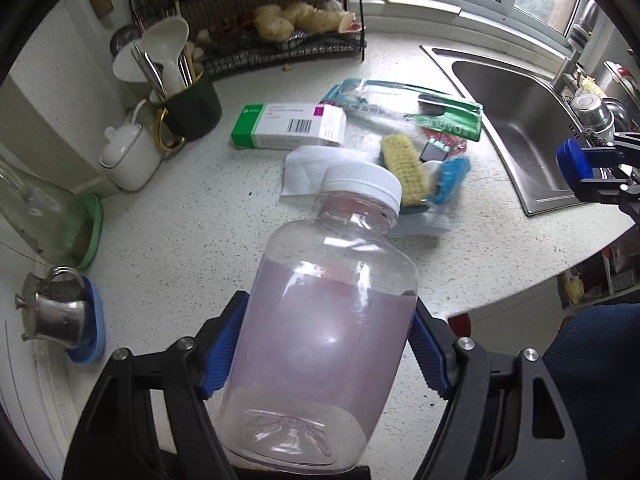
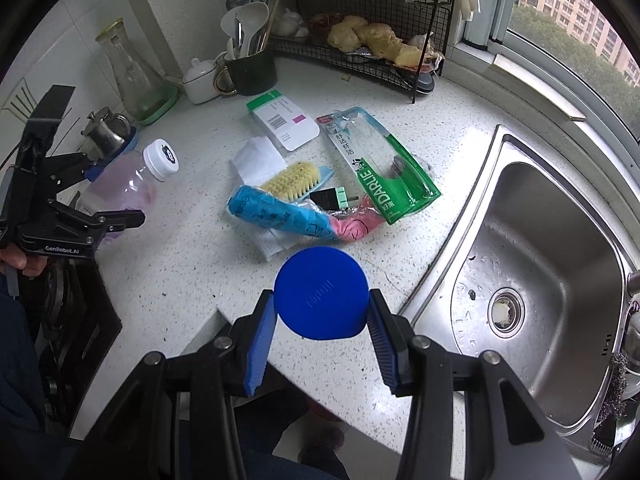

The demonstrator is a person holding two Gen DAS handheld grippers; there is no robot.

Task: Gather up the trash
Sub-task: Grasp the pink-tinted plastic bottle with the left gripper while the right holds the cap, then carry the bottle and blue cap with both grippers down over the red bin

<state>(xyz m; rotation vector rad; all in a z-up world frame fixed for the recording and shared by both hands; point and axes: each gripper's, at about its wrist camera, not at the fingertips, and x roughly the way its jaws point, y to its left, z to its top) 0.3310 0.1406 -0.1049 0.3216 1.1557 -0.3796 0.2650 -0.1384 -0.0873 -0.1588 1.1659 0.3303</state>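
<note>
Left tongs (image 1: 332,344) grip the clear bottle (image 1: 320,320), cap pointing far; right tongs (image 2: 322,320) clamp a blue lid (image 2: 322,292); remaining litter lies beyond both on the desk (image 2: 180,264).

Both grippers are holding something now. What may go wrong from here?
1. The clear plastic bottle is smooth and round; the left gripper pinches only its sides, so it may slip.
2. The right gripper grips the blue round lid by its edge near the sink; it could pop out.
</note>
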